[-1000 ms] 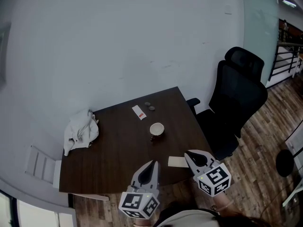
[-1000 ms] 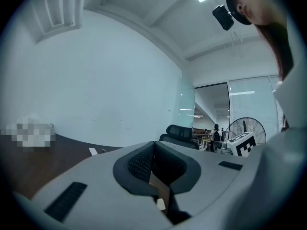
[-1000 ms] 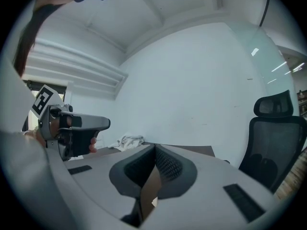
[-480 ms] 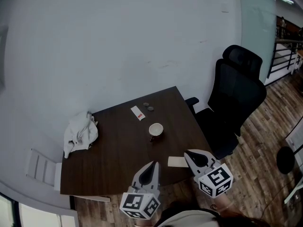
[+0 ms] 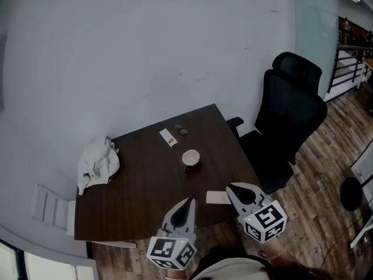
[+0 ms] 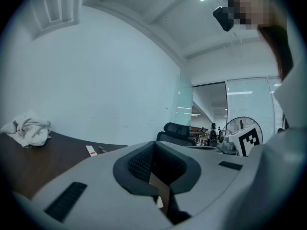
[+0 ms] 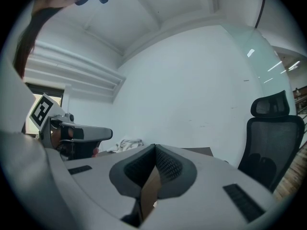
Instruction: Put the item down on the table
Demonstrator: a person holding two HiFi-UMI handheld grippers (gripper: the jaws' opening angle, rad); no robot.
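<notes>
Head view: a tan card (image 5: 217, 198) lies flat on the dark worktop (image 5: 145, 179) at its near edge, its long axis running along that edge, between the two grippers. It sits just beside the tips of the right gripper (image 5: 233, 189) and farther from the left gripper (image 5: 186, 206), so the right is the nearer. Whether those tips touch the card cannot be told. A cup (image 5: 190, 157) stands well beyond and a cloth (image 5: 98, 163) lies at the far left. Left gripper view: the left gripper (image 6: 154, 150) points level over the worktop (image 6: 53, 150), fingers together on nothing, with the card out of sight. Right gripper view: the right gripper (image 7: 155, 150) likewise has its fingers pressed together and empty, and the card is hidden below them. By this reading the item looks already set down.
</notes>
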